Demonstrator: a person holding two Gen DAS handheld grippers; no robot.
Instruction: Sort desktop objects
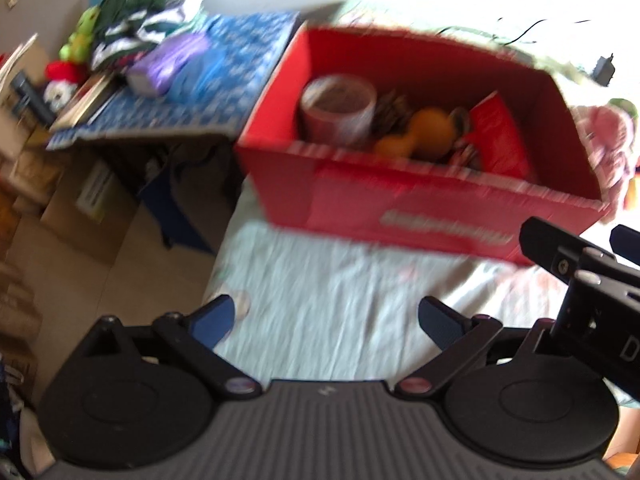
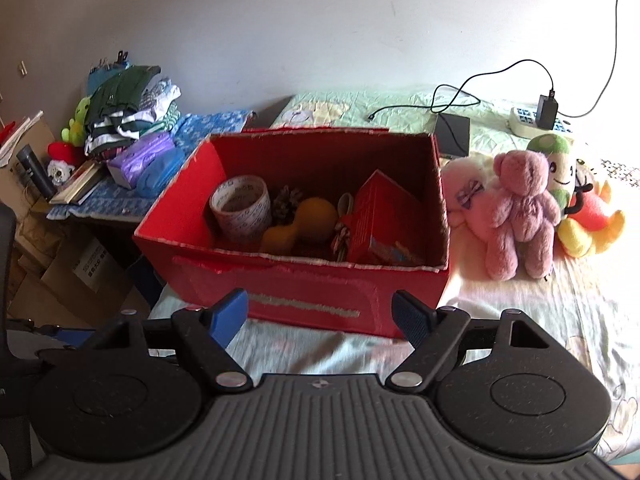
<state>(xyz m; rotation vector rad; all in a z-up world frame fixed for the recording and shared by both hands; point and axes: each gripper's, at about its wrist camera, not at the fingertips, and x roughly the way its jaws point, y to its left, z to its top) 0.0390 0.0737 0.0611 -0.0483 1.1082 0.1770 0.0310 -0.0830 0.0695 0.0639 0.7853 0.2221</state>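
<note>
The work surface is a bed covered with a pale green printed sheet (image 2: pixel 520 320), creased throughout, set against a plain white wall (image 2: pixel 320 20). A red cardboard box (image 2: pixel 304 292) stands open on the sheet. Inside it are seen a roll of printed tape (image 2: pixel 241 206) at the left, a pine cone (image 2: pixel 285 202) just beside it, an orange gourd-shaped object (image 2: pixel 304 220) in the middle and a red carton (image 2: pixel 384 216) leaning at the right. A pale label strip on the box front is noted; its lettering cannot be read. Print on the tape is likewise illegible.

Right of the box, a pink teddy bear (image 2: pixel 520 208) and other plush toys are grouped, touching one another. A black charger (image 2: pixel 547 111) is plugged into a power strip behind them.

Left of the bed, a side table with a blue patterned cloth (image 2: pixel 120 196) carries folded clothes (image 2: pixel 124 116). Brown cartons (image 2: pixel 80 276) are stacked below; one bears a label too small to read.

The left gripper (image 1: pixel 326 322) is held spread and empty above the sheet; that view is motion-blurred. The right gripper (image 2: pixel 322 316) is likewise spread apart, holding nothing, before the box front.
</note>
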